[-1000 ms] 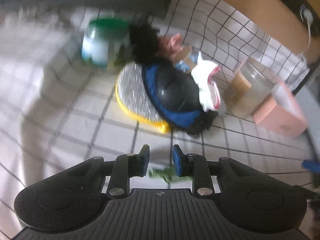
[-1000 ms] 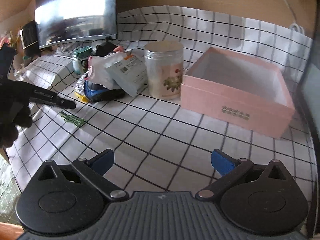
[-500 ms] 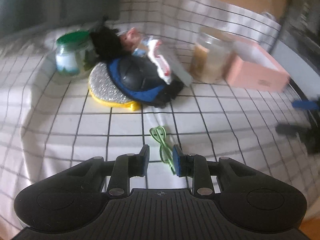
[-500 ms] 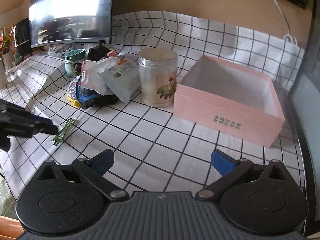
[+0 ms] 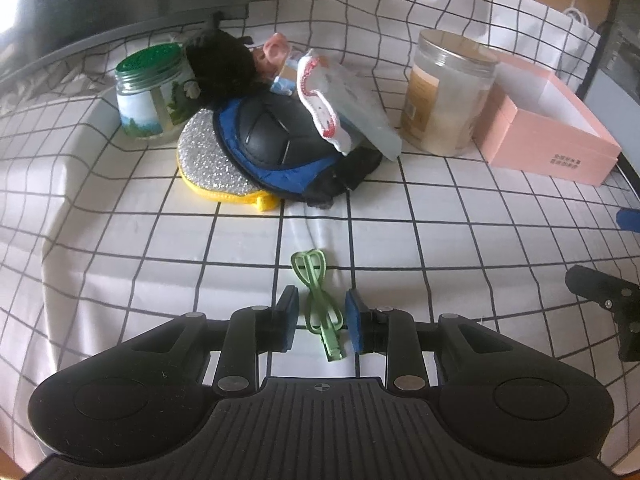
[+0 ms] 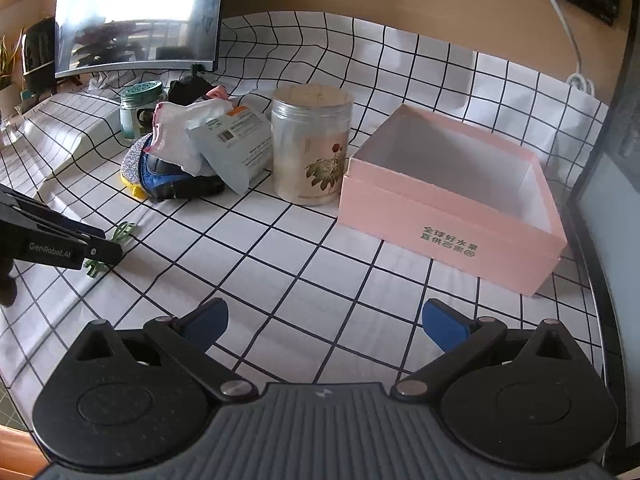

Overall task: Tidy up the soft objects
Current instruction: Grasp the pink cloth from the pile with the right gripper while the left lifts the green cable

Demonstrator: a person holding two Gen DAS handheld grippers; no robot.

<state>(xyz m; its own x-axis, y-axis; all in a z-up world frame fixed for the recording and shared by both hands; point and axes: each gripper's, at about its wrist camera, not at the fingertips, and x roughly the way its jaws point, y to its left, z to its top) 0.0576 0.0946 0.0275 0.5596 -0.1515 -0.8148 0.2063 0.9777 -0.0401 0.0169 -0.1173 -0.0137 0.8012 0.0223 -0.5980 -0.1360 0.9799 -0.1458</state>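
My left gripper (image 5: 322, 320): matte black body, ribbed centre plate, two round side discs, silver pivot screws, blue pads (image 5: 354, 320). Right gripper (image 6: 324, 320) same build, grey ribbed plate. White "GenRobot.AI" lettering, left edge of right view.

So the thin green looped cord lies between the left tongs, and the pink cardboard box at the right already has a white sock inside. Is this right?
Not quite. The thin green looped cord does lie between the left tongs, but the pink cardboard box is empty, as the right wrist view shows. The white sock lies on the pile beside the clear plastic jar.
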